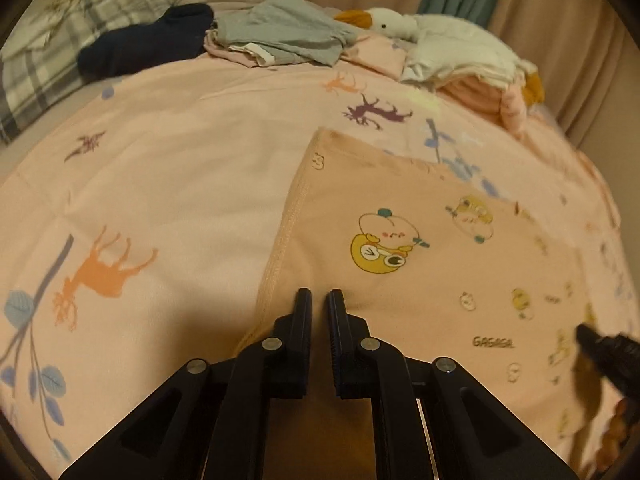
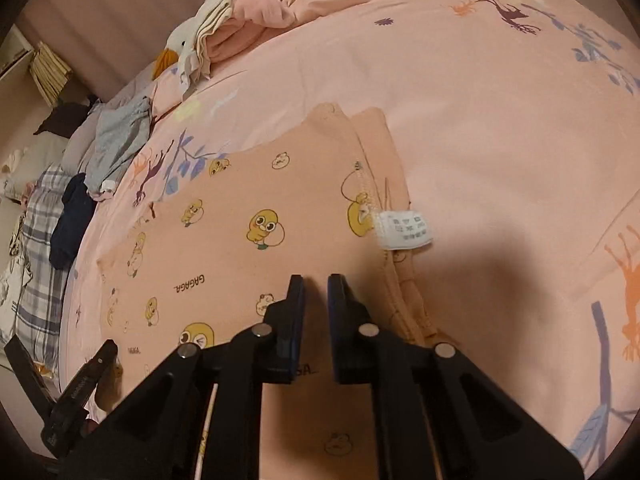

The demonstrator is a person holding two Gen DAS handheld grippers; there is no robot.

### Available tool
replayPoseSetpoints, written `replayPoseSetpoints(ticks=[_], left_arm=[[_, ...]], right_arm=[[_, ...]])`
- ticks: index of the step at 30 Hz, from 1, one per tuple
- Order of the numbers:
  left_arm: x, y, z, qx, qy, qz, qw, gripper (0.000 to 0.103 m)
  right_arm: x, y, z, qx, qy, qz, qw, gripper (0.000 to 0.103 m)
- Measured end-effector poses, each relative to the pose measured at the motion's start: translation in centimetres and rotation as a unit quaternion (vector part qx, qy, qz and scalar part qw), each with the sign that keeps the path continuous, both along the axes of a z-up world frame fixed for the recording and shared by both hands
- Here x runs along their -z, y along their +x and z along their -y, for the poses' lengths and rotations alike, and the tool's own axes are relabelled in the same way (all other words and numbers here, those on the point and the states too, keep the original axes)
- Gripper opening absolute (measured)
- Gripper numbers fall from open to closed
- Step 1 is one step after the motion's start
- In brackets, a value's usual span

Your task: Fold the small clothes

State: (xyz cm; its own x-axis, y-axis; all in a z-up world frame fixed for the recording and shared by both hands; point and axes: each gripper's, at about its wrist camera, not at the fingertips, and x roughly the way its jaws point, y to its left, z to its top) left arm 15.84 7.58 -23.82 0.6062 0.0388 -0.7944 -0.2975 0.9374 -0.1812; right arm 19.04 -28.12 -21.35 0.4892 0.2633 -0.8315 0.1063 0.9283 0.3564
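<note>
A small peach garment with yellow duck prints (image 1: 420, 240) lies flat on the pink bedsheet; it also shows in the right wrist view (image 2: 260, 216), with a white care label (image 2: 404, 229) at its right seam. My left gripper (image 1: 319, 296) hovers over the garment's near left edge, jaws a narrow gap apart with nothing between them. My right gripper (image 2: 316, 282) hovers over the garment's near right part, jaws also a narrow gap apart and empty. The right gripper's tip shows at the left wrist view's right edge (image 1: 600, 346).
A pink animal-print bedsheet (image 1: 180, 152) covers the bed. At the far side lie a grey garment (image 1: 280, 28), a navy garment (image 1: 148, 44), a plaid cloth (image 1: 48, 52), a white plush duck (image 1: 420, 28) and folded pink clothes (image 1: 480, 88). Curtains hang behind.
</note>
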Motion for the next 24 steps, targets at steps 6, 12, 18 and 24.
replayPoseSetpoints(ticks=[6, 12, 18, 24], left_arm=[[-0.1, -0.4, 0.8, 0.011, 0.039, 0.005, 0.9992, 0.009], [-0.1, -0.6, 1.6, 0.011, 0.073, 0.004, 0.9973, 0.009], [-0.1, -0.7, 1.6, 0.011, 0.073, 0.010, 0.9972, 0.009], [0.1, -1.3, 0.4, 0.021, 0.034, 0.034, 0.9986, 0.009]], right_arm=[[-0.3, -0.3, -1.6, -0.032, -0.063, 0.020, 0.997, 0.012], [-0.3, -1.0, -2.1, -0.041, -0.120, 0.045, 0.991, 0.013], [-0.2, -1.4, -2.2, -0.042, -0.131, 0.065, 0.988, 0.013], [-0.1, -1.9, -2.7, -0.055, -0.151, 0.083, 0.984, 0.013]])
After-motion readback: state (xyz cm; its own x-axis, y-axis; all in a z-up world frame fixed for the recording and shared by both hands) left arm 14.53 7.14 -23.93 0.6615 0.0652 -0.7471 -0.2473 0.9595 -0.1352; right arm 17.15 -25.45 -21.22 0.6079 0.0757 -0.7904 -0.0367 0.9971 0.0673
